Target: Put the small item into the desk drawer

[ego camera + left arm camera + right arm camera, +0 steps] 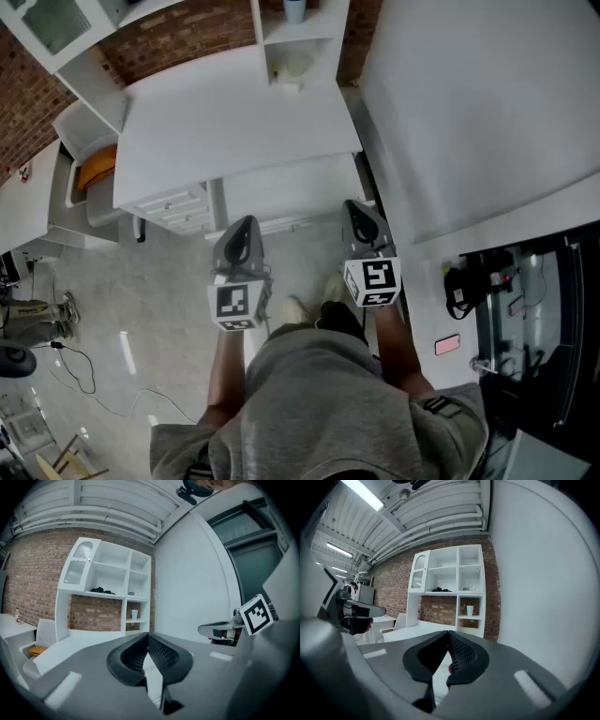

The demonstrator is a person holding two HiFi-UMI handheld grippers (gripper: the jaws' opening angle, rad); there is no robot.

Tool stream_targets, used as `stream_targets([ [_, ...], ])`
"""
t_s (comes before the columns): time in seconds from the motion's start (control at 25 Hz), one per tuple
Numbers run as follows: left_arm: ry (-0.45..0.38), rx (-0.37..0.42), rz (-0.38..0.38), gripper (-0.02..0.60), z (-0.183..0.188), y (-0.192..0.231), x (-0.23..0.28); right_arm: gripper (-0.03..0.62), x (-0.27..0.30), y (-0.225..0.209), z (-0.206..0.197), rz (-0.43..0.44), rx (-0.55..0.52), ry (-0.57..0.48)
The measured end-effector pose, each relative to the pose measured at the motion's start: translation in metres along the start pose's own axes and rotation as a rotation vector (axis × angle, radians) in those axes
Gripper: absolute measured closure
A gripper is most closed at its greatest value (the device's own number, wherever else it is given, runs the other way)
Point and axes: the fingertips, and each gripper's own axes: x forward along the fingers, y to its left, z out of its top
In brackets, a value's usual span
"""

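From the head view, a person stands before a white desk [234,112] holding the left gripper [246,223] and the right gripper [352,206] side by side, both aimed at the desk's near edge and short of it. The marker cubes sit behind them, and the desk drawers [178,208] at the desk's left end look pushed in. This view shows the layout, but the jaw tips are too small to read. The left gripper view settles that side: the left gripper [148,637] has its pads meeting at the tips with nothing between them. Beyond stand the white shelf unit [110,597] against brick and a cup [134,614] on a shelf, with the right gripper's cube [257,613] off to the right. The right gripper view alone shows the small reddish item [450,668], a speck pinched low in the seam of the right gripper [449,634], whose pads are pressed together on it. The same shelf unit [450,583] and cup [469,610] lie ahead.
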Motion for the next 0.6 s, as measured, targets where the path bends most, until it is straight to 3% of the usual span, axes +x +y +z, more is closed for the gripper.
stream_targets([
  [0.6, -0.041, 0.013, 0.005, 0.569, 0.025, 0.017, 0.042, 0.591, 0.047, -0.019, 0.02, 0.028, -0.043, -0.013],
])
